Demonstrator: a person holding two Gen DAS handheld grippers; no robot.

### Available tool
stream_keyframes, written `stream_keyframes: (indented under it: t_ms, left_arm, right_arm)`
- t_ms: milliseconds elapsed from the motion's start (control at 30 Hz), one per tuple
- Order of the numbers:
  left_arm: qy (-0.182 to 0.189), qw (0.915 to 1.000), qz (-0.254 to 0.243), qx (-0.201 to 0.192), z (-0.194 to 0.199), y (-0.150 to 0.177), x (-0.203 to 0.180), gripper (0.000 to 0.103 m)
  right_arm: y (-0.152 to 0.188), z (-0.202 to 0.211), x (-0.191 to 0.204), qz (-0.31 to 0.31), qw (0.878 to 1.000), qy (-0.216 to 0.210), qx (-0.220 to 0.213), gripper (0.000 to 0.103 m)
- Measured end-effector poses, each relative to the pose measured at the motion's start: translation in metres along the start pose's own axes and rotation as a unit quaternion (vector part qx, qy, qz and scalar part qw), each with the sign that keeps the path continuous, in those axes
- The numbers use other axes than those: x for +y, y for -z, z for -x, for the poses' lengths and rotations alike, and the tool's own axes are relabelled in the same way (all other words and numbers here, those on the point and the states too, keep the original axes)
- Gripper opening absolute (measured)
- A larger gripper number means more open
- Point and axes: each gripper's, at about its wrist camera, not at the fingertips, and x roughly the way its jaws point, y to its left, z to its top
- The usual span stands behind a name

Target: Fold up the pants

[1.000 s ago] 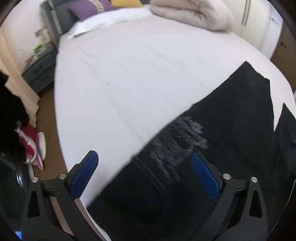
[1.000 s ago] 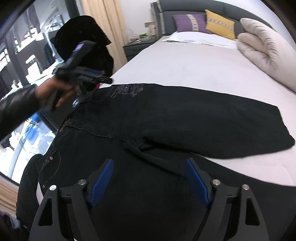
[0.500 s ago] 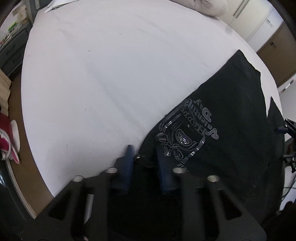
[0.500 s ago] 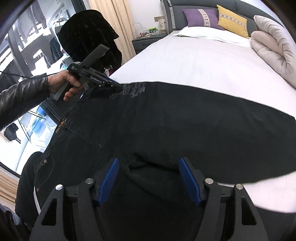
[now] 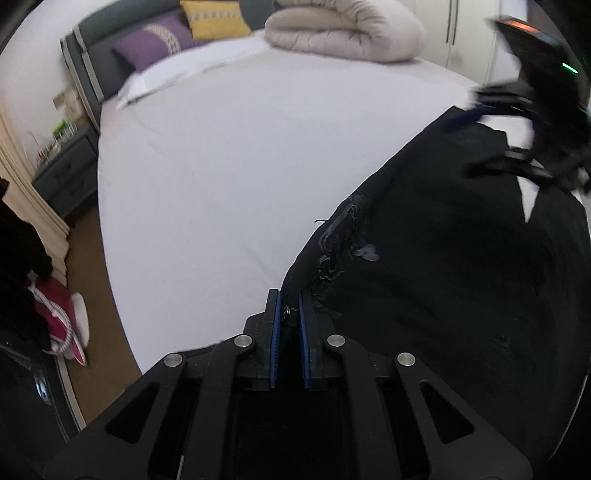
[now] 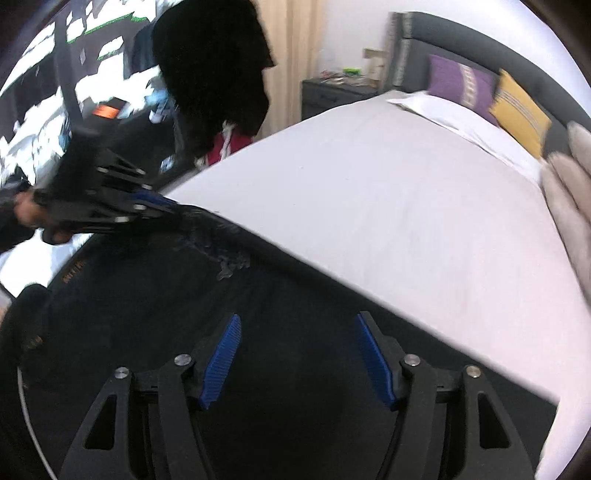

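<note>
Black pants (image 5: 443, 266) with a silver print lie on the white bed (image 5: 229, 155); they also show in the right wrist view (image 6: 155, 288). My left gripper (image 5: 287, 325) is shut on the pants' waist edge by a metal button and holds it up off the sheet. It also shows in the right wrist view (image 6: 162, 206) at the left, pinching that edge. My right gripper (image 6: 295, 354) is open, its blue pads wide apart just above the pants' upper leg. It appears blurred in the left wrist view (image 5: 495, 136) at the top right, over the far leg.
A rolled beige duvet (image 5: 343, 29) and purple and yellow pillows (image 5: 155, 37) sit at the head of the bed. A grey nightstand (image 5: 62, 173) stands at the left. A red bag (image 5: 59, 317) lies on the floor. A dark garment (image 6: 214, 70) hangs beside the bed.
My left gripper went from open to shut on the waist edge and has lifted it, tilting upward. My right gripper has moved forward over the pants and stayed open.
</note>
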Motion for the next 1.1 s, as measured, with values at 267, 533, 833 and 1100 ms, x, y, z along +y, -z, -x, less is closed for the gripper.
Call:
stream_keyframes:
  t_ms: [267, 533, 833, 1100]
  left_arm:
    - [-0.005, 0.9997, -0.011, -0.021, 0.021, -0.004, -0.008, 0.008]
    - [0.007, 0.9995, 0.005, -0.030, 0.036, 0.009, -0.017, 0.008]
    - [0.028, 0.9990, -0.008, -0.035, 0.069, 0.031, -0.046, 0.008]
    - [0.054, 0.9973, -0.048, -0.010, 0.101, 0.072, -0.086, 0.008]
  right_arm:
    - [-0.031, -0.058, 0.012, 0.089, 0.993, -0.004, 0.080, 0.041]
    - [-0.021, -0.044, 0.006, 0.038, 0.996, -0.014, 0.078, 0.005]
    - [-0.001, -0.008, 0.044, 0.018, 0.998, -0.040, 0.043, 0.004]
    - [0.040, 0.023, 0.100, 0.135, 0.986, -0.046, 0.091, 0.004]
